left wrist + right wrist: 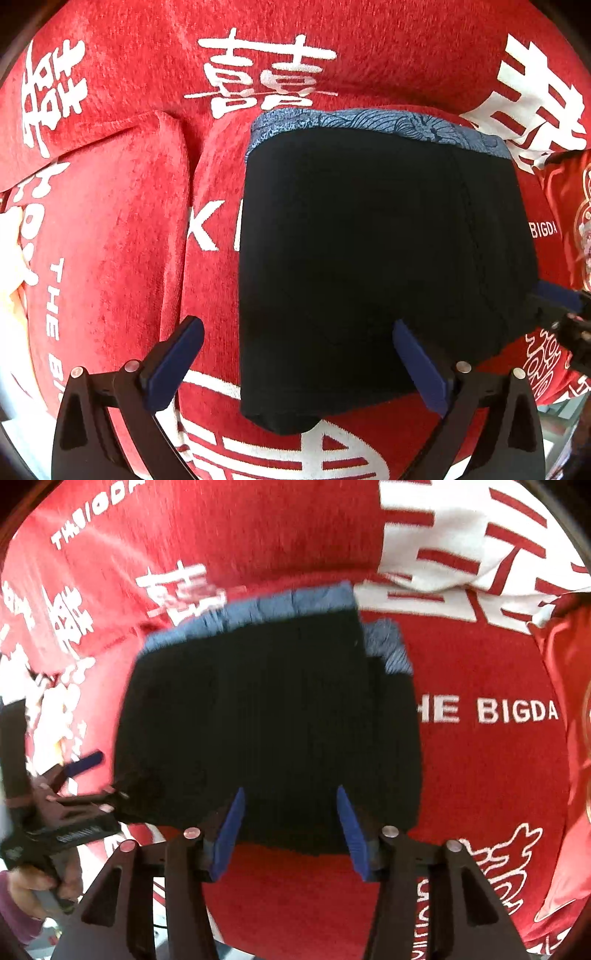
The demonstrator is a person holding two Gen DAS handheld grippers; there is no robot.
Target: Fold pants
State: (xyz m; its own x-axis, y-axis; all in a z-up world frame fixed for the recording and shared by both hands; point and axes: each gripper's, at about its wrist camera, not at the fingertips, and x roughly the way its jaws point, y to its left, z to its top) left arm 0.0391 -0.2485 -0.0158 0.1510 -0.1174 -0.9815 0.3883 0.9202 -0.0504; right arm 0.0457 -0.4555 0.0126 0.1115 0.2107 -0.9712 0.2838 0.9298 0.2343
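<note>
Blue-padded left tool (pixel 297 363) gapes wide and right tool (pixel 290 832) stands part open, neither gripping the folded black shorts (pixel 373 266) at frame centre on the red cloth (pixel 122 229), so a low pad could snag and undo the fold

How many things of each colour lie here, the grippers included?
Black folded shorts with blue patterned waistband: 1
Red plush cloth with white lettering: 1
Black grippers with blue fingers, left gripper and right gripper: 2
Total: 4
</note>
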